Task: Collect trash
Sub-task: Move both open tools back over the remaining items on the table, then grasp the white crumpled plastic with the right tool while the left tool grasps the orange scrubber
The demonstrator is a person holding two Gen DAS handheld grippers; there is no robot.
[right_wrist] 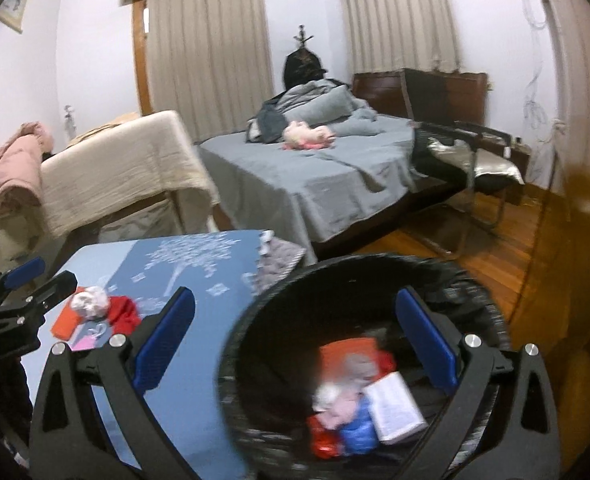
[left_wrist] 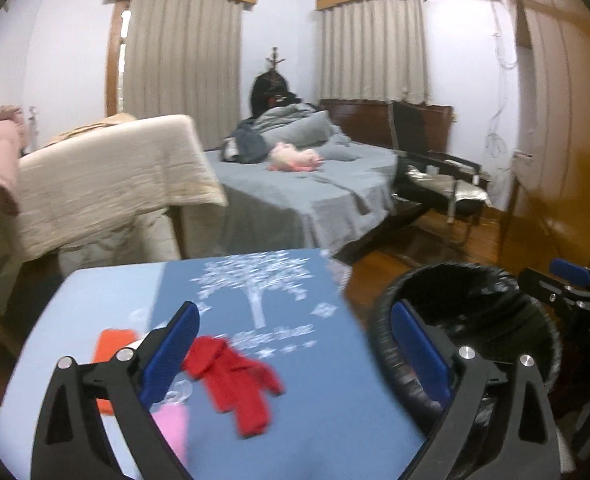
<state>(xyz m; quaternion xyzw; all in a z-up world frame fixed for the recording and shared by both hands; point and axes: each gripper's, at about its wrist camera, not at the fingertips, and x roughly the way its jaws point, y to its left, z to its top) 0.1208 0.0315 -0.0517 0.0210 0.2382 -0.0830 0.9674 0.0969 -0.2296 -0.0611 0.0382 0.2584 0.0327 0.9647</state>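
Observation:
My left gripper (left_wrist: pixel 295 344) hangs open over a blue table (left_wrist: pixel 107 292) with a white tree print, nothing between its fingers. Under it lie a crumpled red piece (left_wrist: pixel 231 380), an orange piece (left_wrist: pixel 113 344) and a pink piece (left_wrist: pixel 171 424). A black bin (left_wrist: pixel 467 320) stands to the table's right. My right gripper (right_wrist: pixel 295 336) is open above the bin (right_wrist: pixel 255 308), empty. Inside are orange, red and blue scraps and a white booklet (right_wrist: pixel 395 408). The right wrist view shows a white crumpled wad (right_wrist: pixel 91 300) on the table beside the left gripper (right_wrist: pixel 41 280).
A bed with grey sheets (right_wrist: pixel 315 176) and a pink plush toy (right_wrist: pixel 307 136) stands behind the table. A beige-covered piece of furniture (right_wrist: pixel 123 168) is at the left, a black chair (right_wrist: pixel 475 160) at the right. A wooden wardrobe (left_wrist: pixel 567 140) lines the right wall above a wooden floor (right_wrist: pixel 495 248).

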